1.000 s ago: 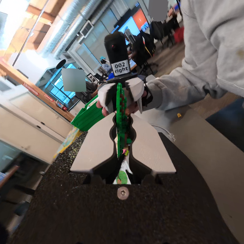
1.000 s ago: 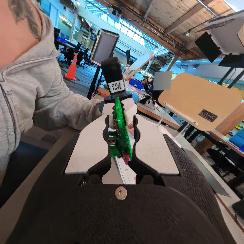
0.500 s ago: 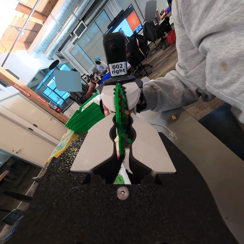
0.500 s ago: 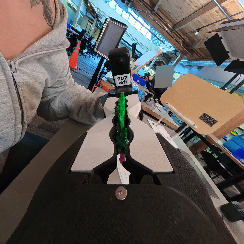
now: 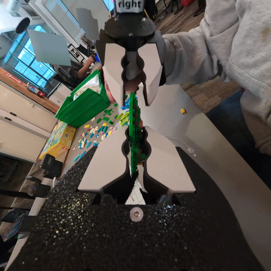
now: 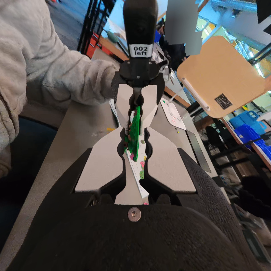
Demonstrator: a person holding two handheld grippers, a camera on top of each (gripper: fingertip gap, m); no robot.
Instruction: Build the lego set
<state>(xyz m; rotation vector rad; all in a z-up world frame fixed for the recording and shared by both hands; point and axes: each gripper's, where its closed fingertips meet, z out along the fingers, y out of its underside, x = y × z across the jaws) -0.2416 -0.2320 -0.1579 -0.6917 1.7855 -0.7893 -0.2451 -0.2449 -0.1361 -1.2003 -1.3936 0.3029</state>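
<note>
My left gripper point(image 5: 135, 129) is shut on a green baseplate point(image 5: 132, 132), held edge-on, with brown and green bricks point(image 5: 138, 117) built on its right face. It also shows in the right wrist view point(image 6: 134, 117), where both pads press on the plate point(image 6: 134, 132). My right gripper point(image 6: 134, 129) is open: the plate's free end stands between its fingers, with a gap on the right side. In the left wrist view the right gripper point(image 5: 134, 103) has its tips spread around the plate's far edge.
Below lies the grey table point(image 5: 198, 139). On it are stacked green bins point(image 5: 82, 105), scattered loose bricks point(image 5: 95, 132), a yellow box point(image 5: 58, 140), a lone yellow brick point(image 5: 182, 111) and a printed booklet point(image 6: 136, 168). A person's grey sleeve point(image 5: 205, 51) is at the right.
My right gripper closed on the plate half a second ago, then opened and drew back along it. Both grippers tipped down, bringing the table into view. The left grasp is unchanged.
</note>
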